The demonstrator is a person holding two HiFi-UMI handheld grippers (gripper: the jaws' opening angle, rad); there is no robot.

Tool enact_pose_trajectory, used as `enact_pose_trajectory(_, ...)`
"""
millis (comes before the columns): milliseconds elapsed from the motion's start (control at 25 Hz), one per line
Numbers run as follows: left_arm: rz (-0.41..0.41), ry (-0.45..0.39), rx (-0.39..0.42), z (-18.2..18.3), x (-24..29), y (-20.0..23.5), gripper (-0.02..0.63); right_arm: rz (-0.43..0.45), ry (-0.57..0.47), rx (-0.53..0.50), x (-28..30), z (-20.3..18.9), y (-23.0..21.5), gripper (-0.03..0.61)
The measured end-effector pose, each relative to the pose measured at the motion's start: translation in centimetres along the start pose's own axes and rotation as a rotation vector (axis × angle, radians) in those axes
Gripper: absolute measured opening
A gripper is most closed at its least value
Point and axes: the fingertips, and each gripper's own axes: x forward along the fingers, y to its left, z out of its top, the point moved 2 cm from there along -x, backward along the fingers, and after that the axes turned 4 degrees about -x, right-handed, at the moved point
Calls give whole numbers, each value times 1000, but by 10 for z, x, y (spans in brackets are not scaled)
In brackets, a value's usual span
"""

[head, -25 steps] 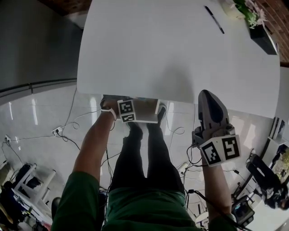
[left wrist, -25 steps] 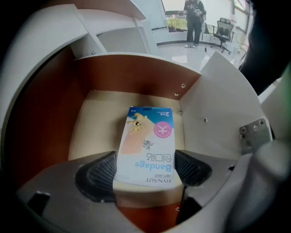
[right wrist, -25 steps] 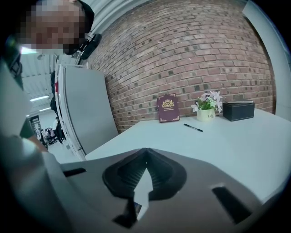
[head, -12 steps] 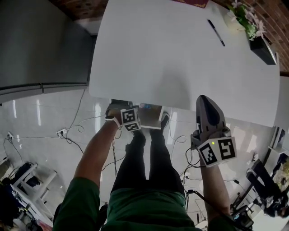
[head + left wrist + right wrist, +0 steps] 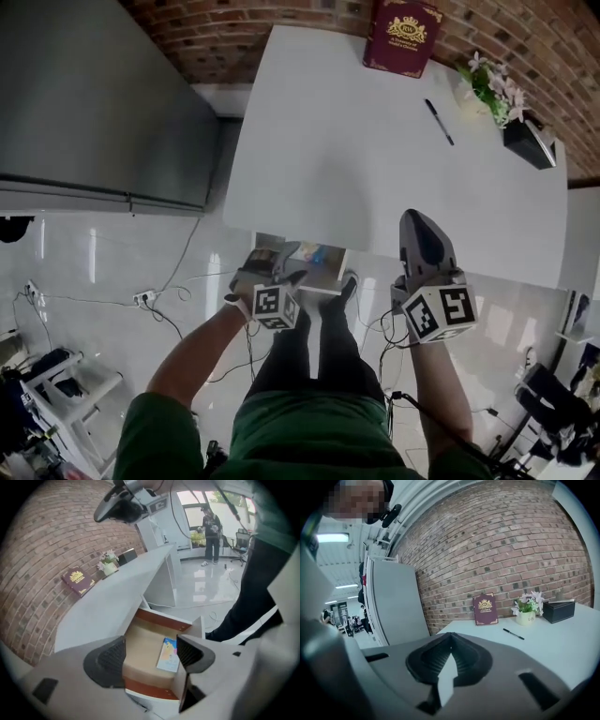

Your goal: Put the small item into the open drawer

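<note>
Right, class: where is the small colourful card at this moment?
Seen in the left gripper view, the card lies flat inside the open drawer, by its right-hand wall. In the head view the drawer juts from under the table's near edge.

From my end the table [image 5: 375,150] reads as a smooth, matt white top, set against a rough brick wall [image 5: 234,33] and a glossy floor [image 5: 84,272] that throws back bright reflections. The drawer [image 5: 140,639] looks like pale matt board with reddish wood-toned edges, and the small item [image 5: 168,654] looks like printed paper or card with a slight sheen (I can't tell which). I see matt grey plastic on the left gripper [image 5: 151,648] and the right gripper [image 5: 450,641], each with dark ribbed pads [image 5: 108,659] that look rubbery.
</note>
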Motion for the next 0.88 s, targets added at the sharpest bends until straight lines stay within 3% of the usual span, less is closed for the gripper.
enact_pose_trajectory(160,104,-106,-75,35,-54,28,227,13,-40,-16,2,28,8,3)
enact_pose_trajectory(400,274,-270,-266,87,-121,98,158,24,-84,-49,2,67,23,3)
enact_pose_trajectory(520,368,-345,-316,111,-150,139,122,21,-112,-89,1,89,28,3)
enact_pose_trajectory(640,461,-418,-360,134,-184,179,40,16,-138,-121,-1,113,29,3)
enact_pose_trajectory(880,595,-543,-517,167,-244,248,20,11,-199,-178,-6,161,26,3)
